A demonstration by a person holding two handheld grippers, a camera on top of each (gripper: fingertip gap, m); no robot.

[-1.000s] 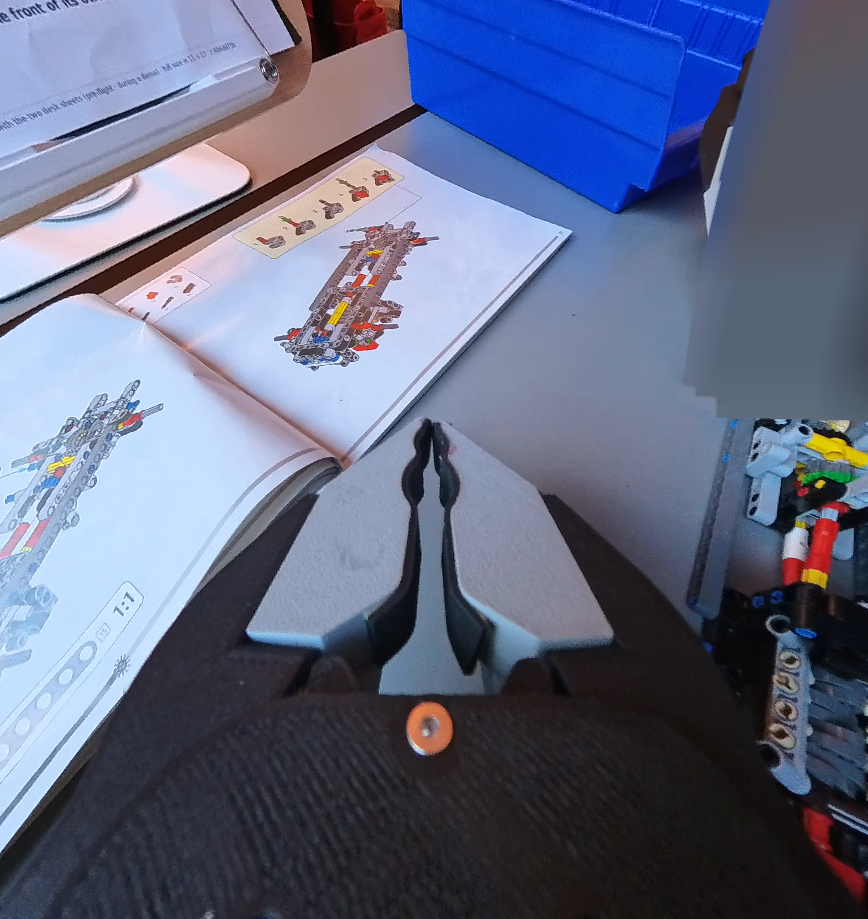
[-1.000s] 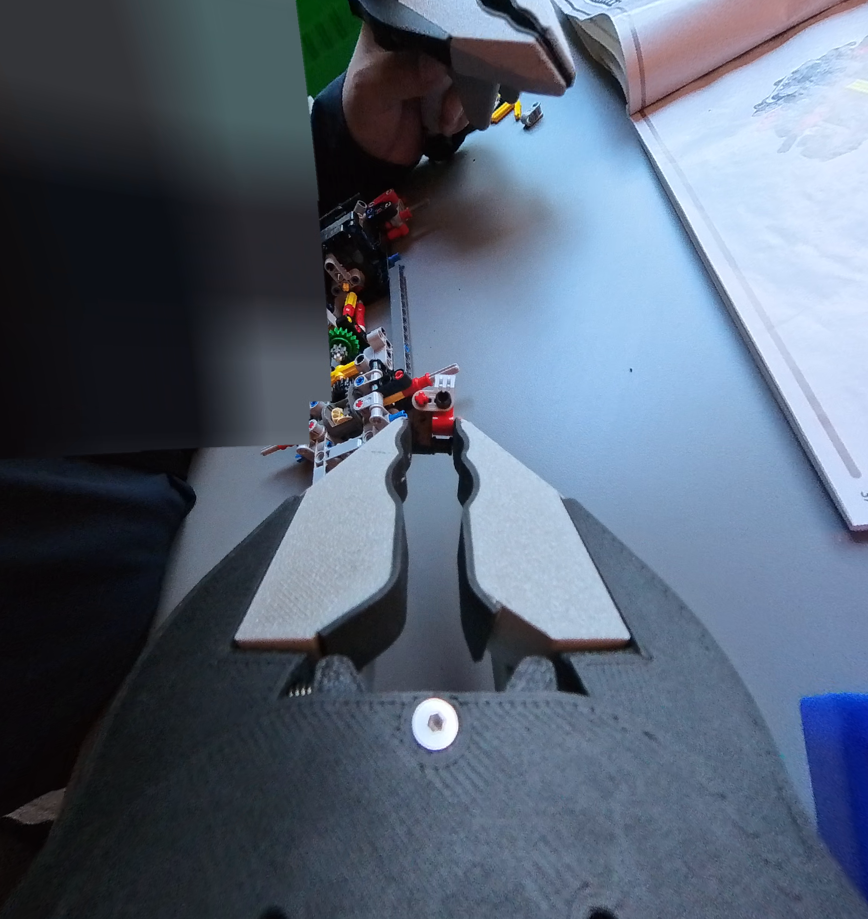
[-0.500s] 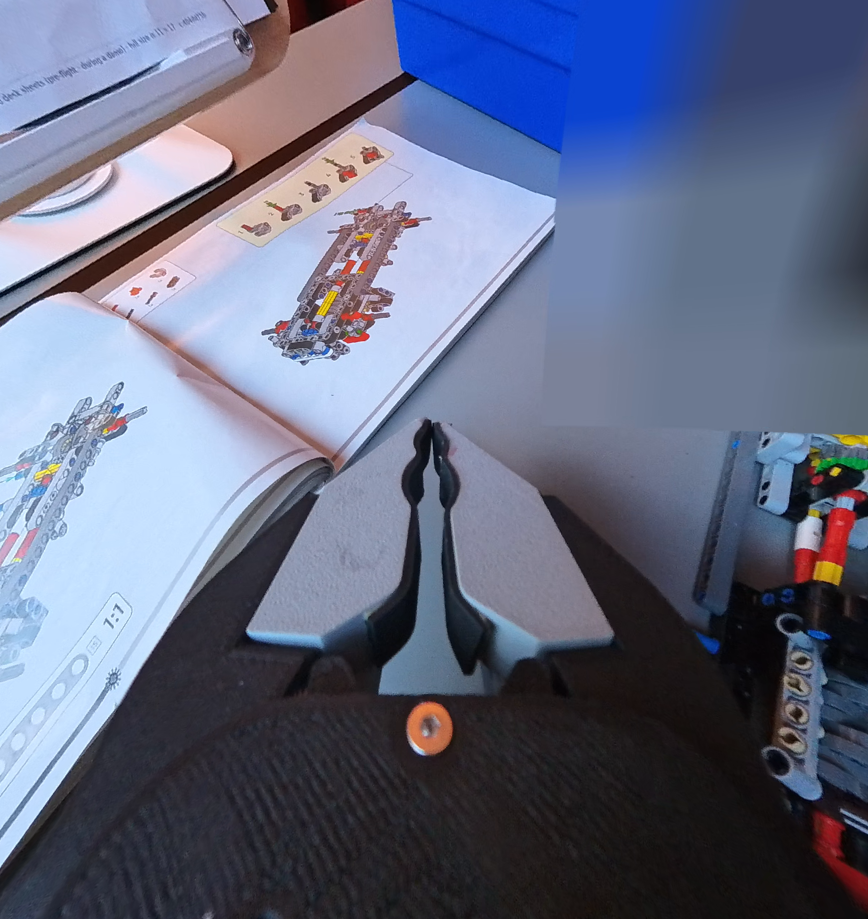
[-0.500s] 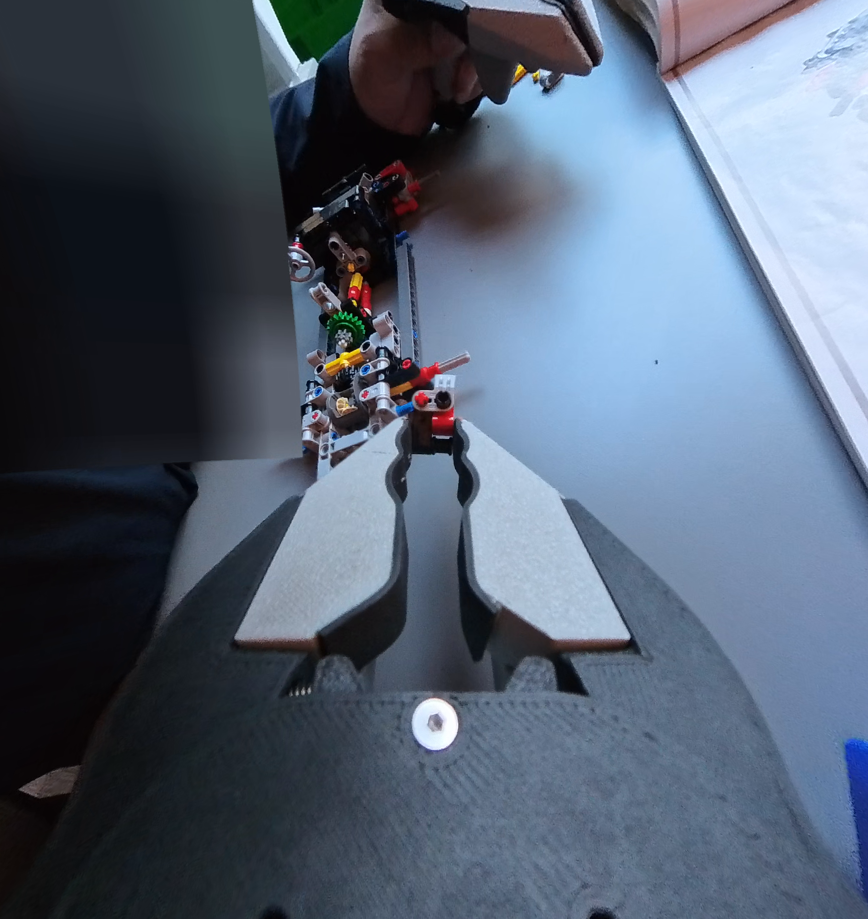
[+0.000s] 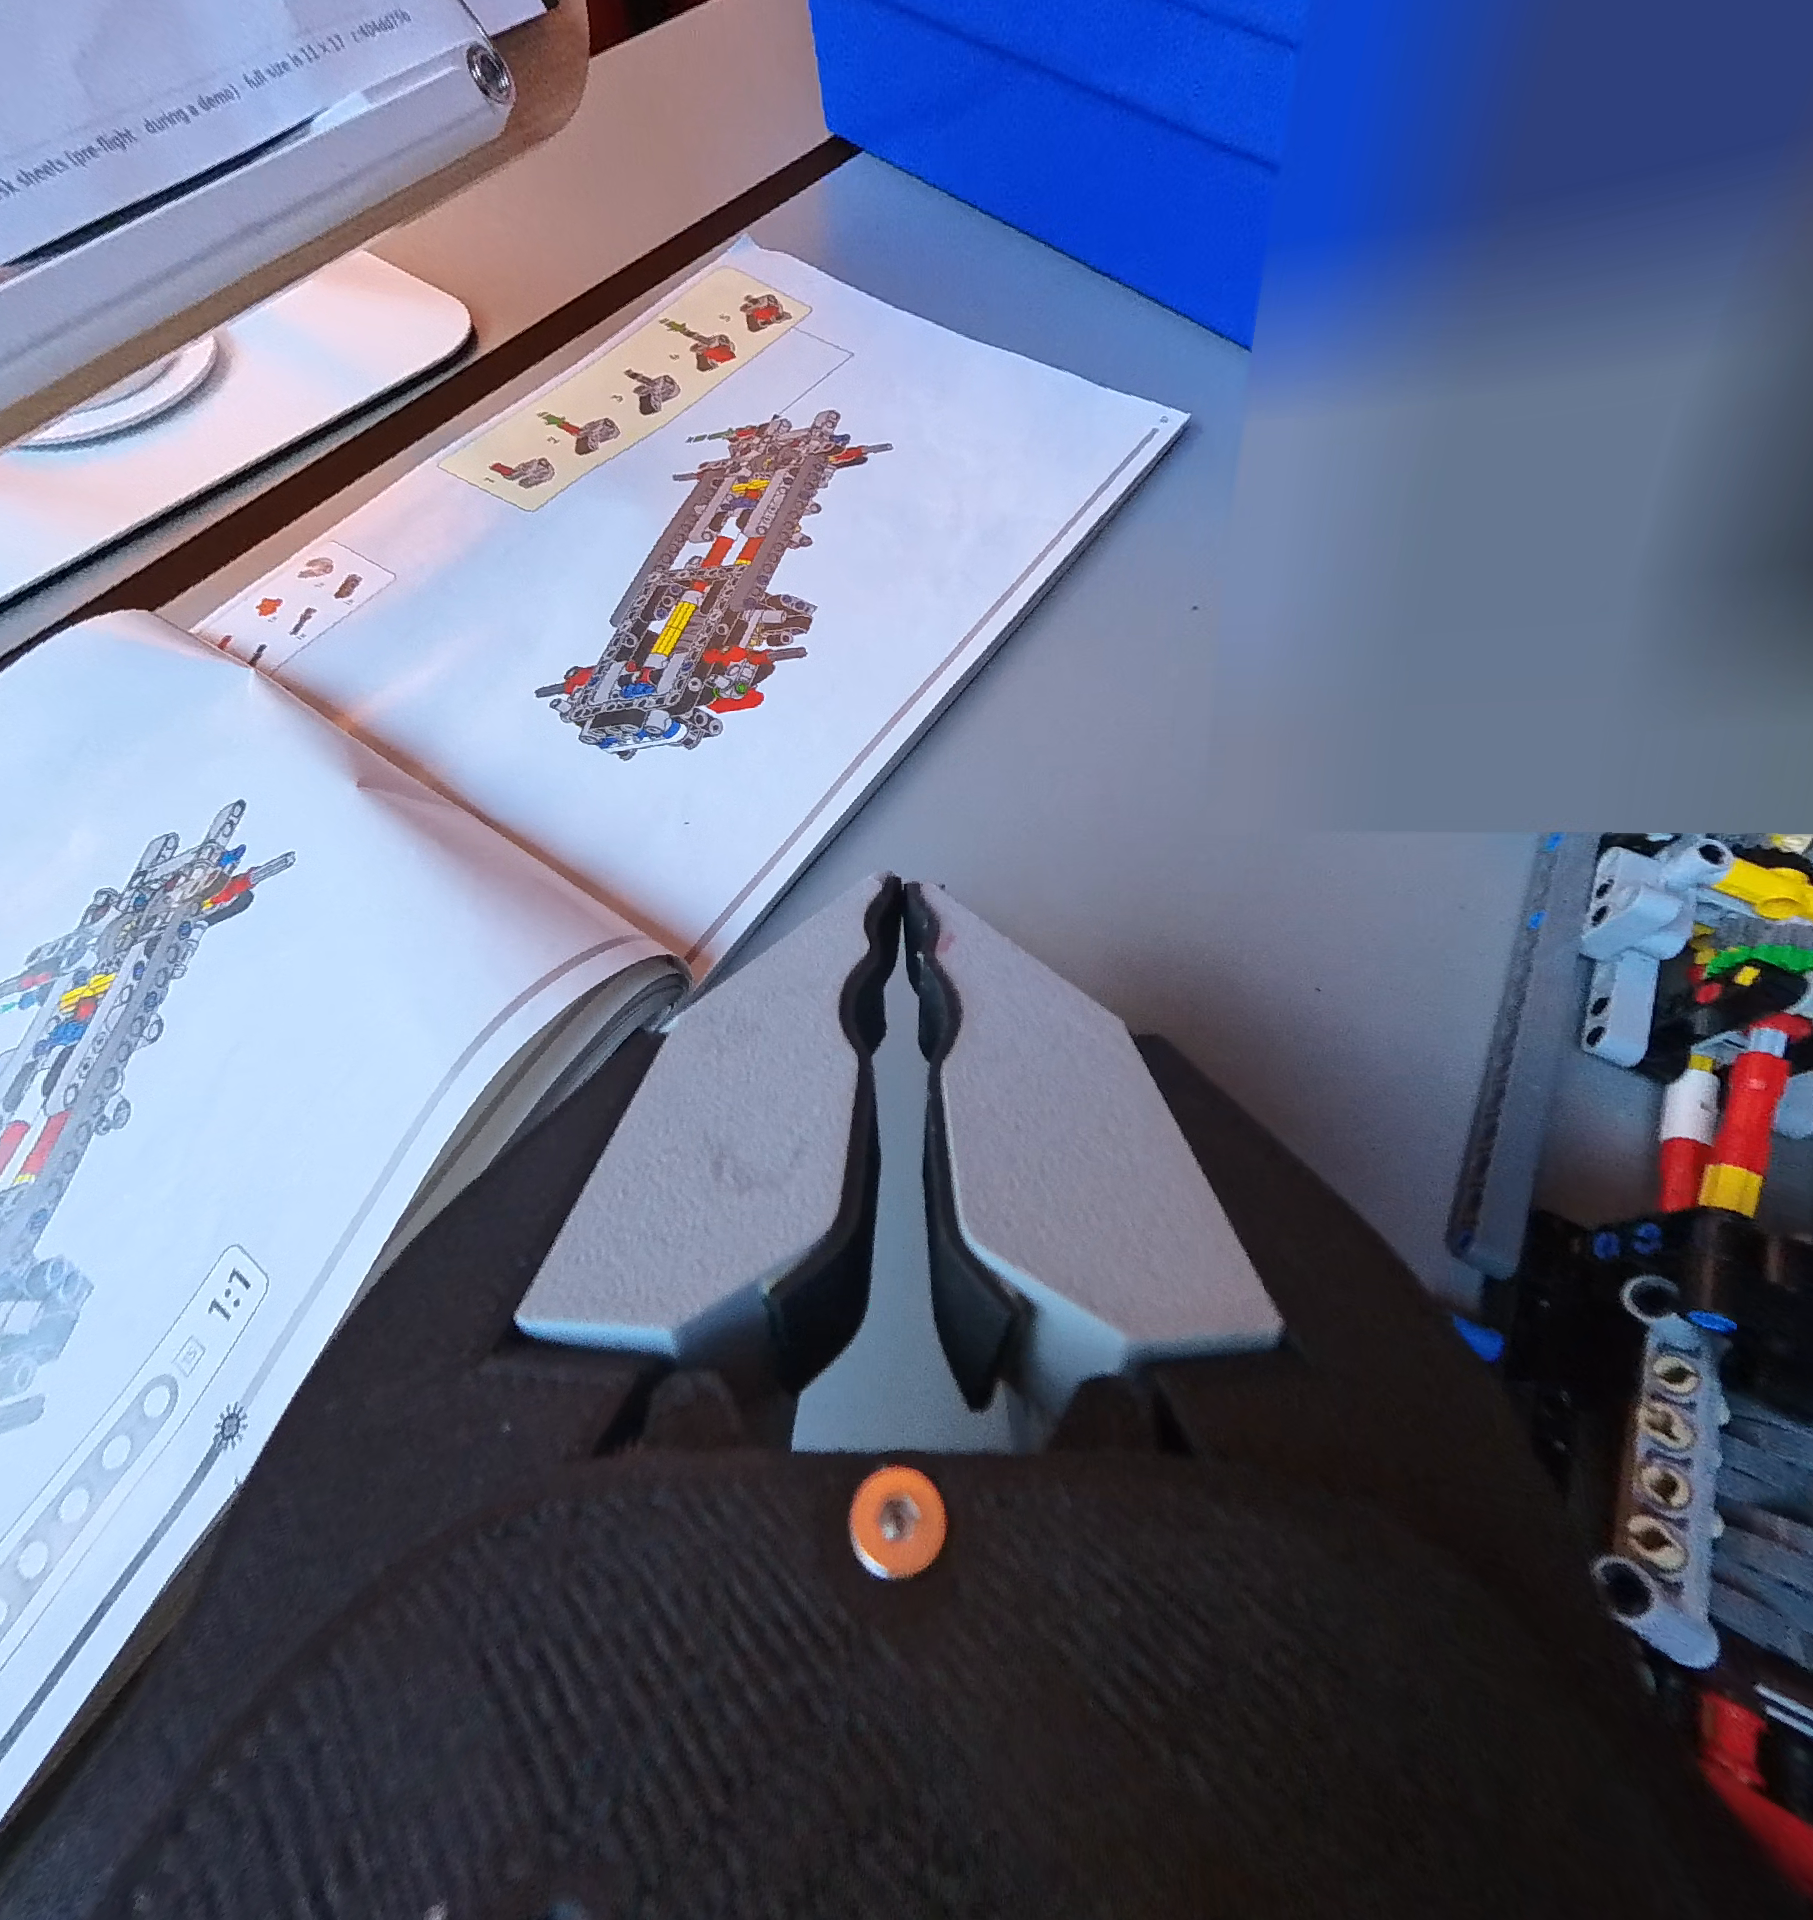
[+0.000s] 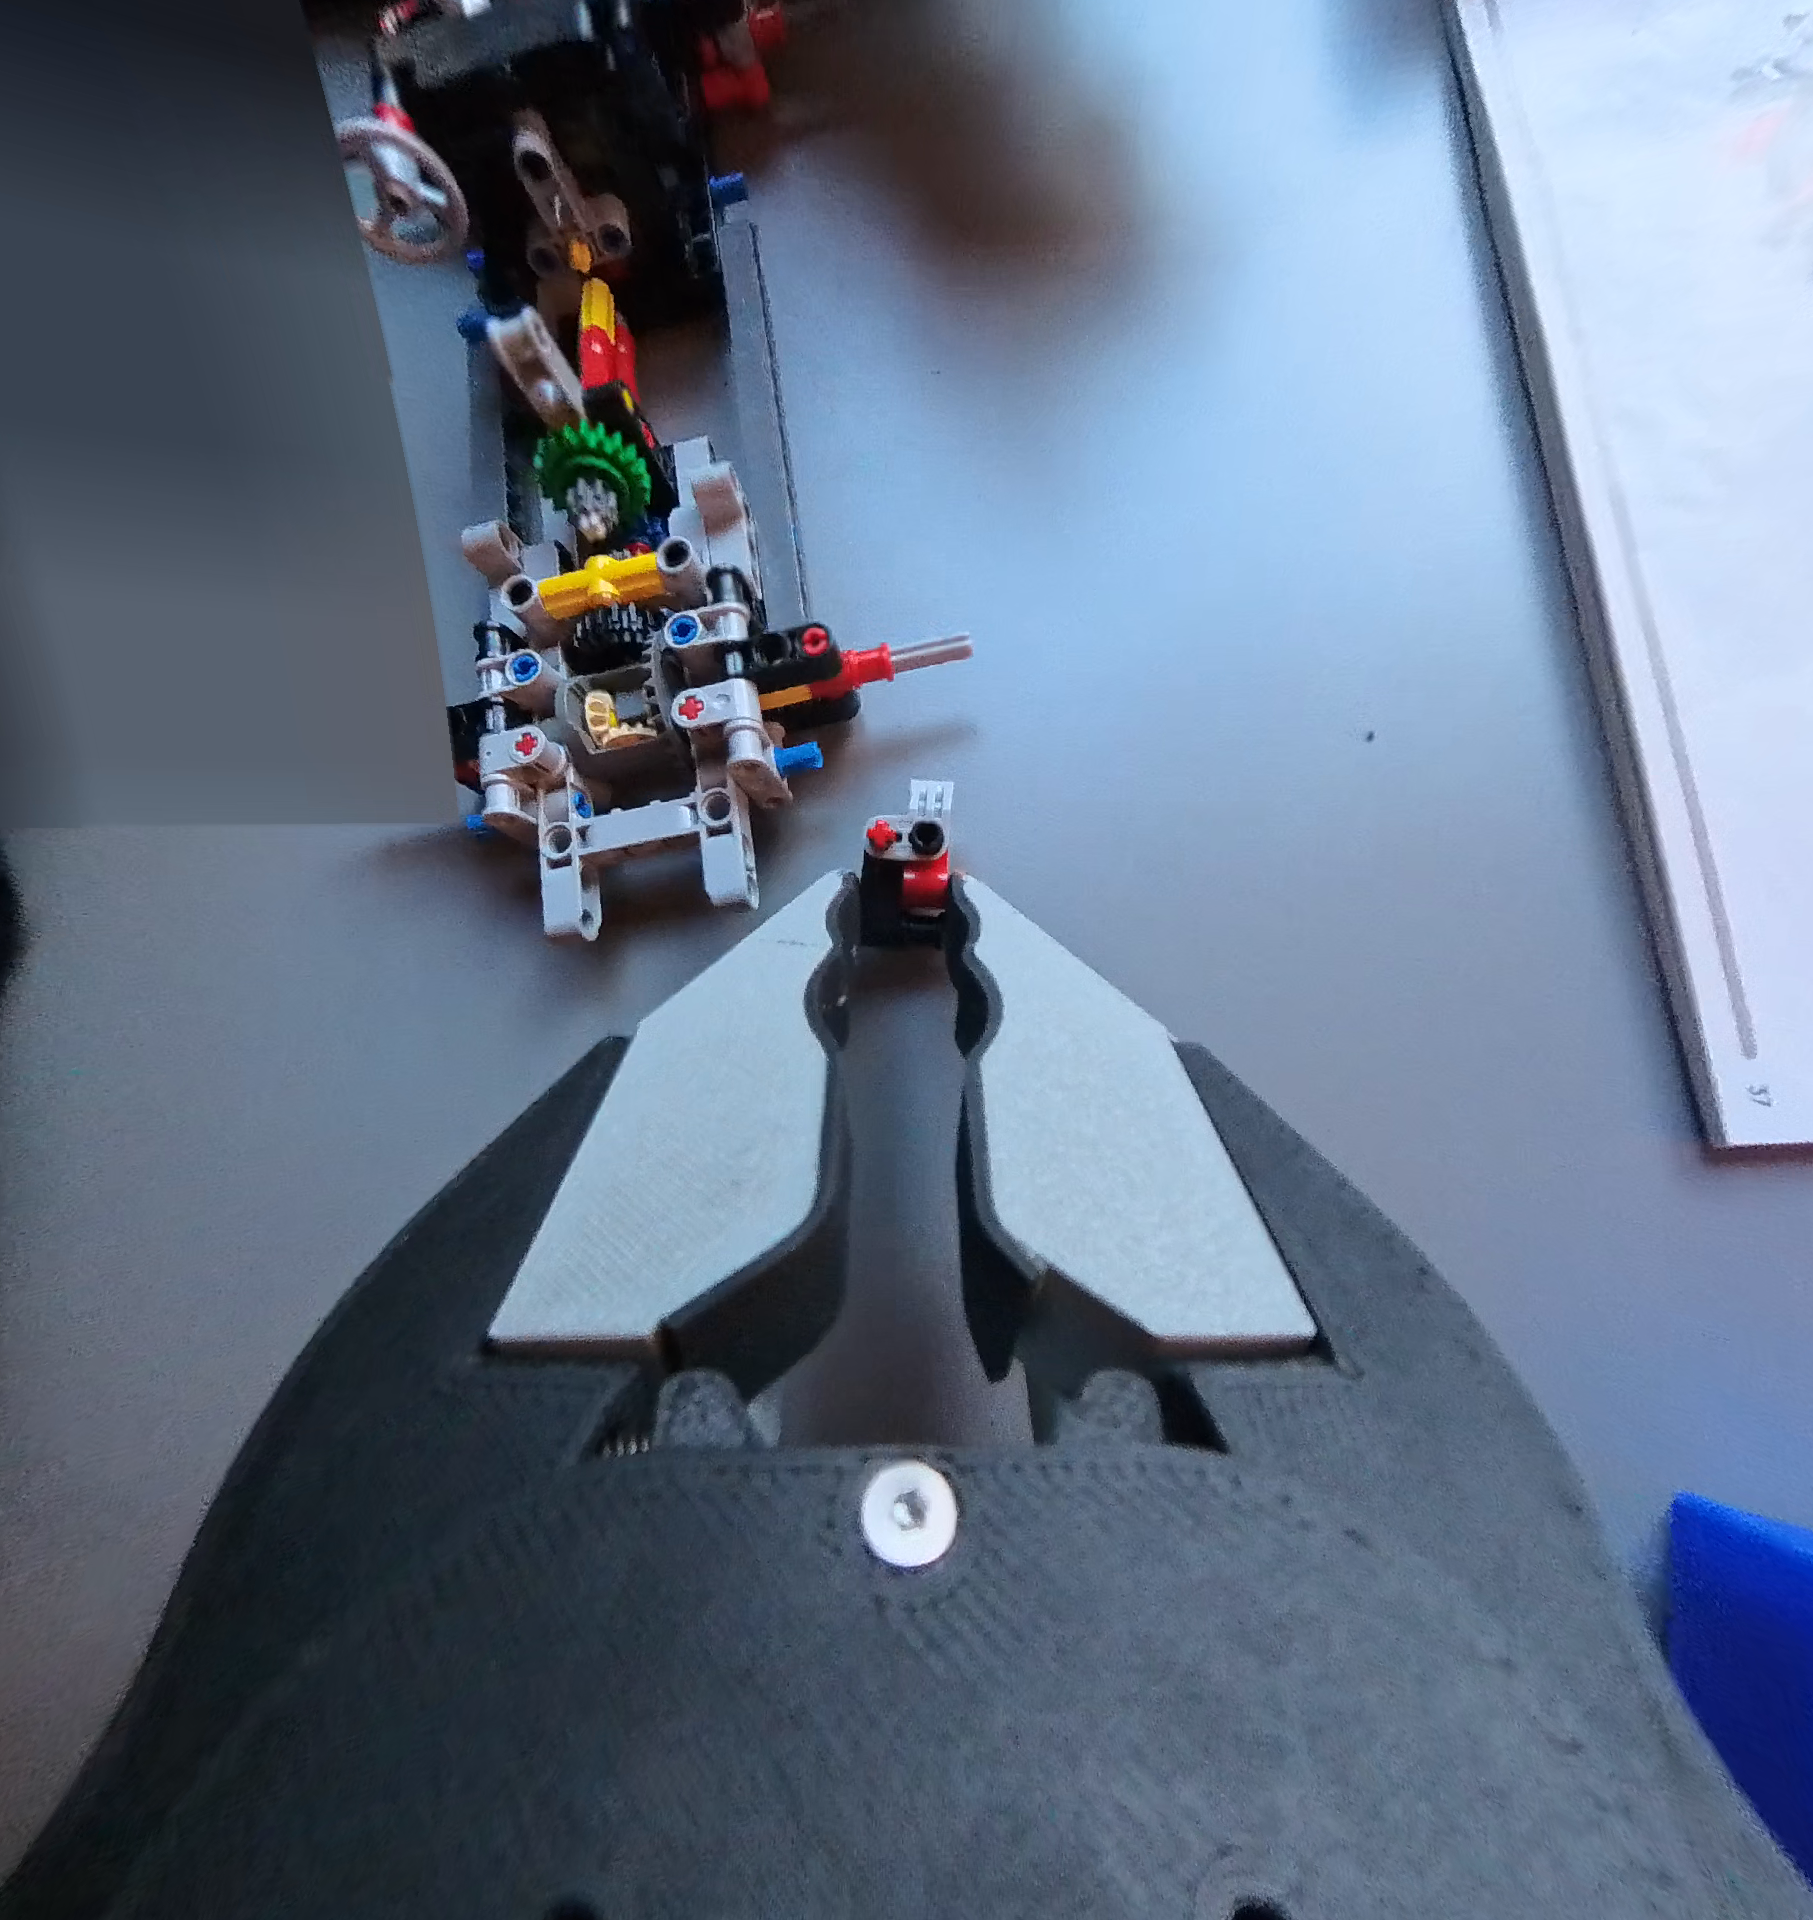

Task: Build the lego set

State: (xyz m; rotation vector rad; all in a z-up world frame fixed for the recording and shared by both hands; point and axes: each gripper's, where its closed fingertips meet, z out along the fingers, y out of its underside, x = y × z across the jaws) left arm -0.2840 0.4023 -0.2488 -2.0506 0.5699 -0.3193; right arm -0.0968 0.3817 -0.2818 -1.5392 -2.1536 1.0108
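My right gripper [image 6: 904,896] is shut on a small brick sub-assembly [image 6: 907,883] of black, red and light grey parts, held just right of the near end of a long toy-brick chassis [image 6: 611,644] on the grey table. The chassis has a green gear [image 6: 590,473], a yellow connector and a red axle sticking out to the right. My left gripper [image 5: 900,894] is shut with nothing between its fingertips, just above the table beside the corner of an open instruction booklet [image 5: 611,582]. The chassis also shows at the right edge of the left wrist view [image 5: 1712,1195].
A blue storage bin [image 5: 1037,135] stands behind the booklet, and a blue edge [image 6: 1775,1683] shows at the lower right of the right wrist view. A monitor base [image 5: 206,395] sits at the far left. The booklet's edge [image 6: 1660,520] runs along the right side. About 9 centimetres separates my right fingertips from the green gear [image 6: 590,473]. It turns up in the left wrist view [image 5: 1803,932] as well.
My right gripper has moved nearer and to the right with the small sub-assembly, which now stands apart from the chassis end. The left gripper has stayed shut and barely moved.
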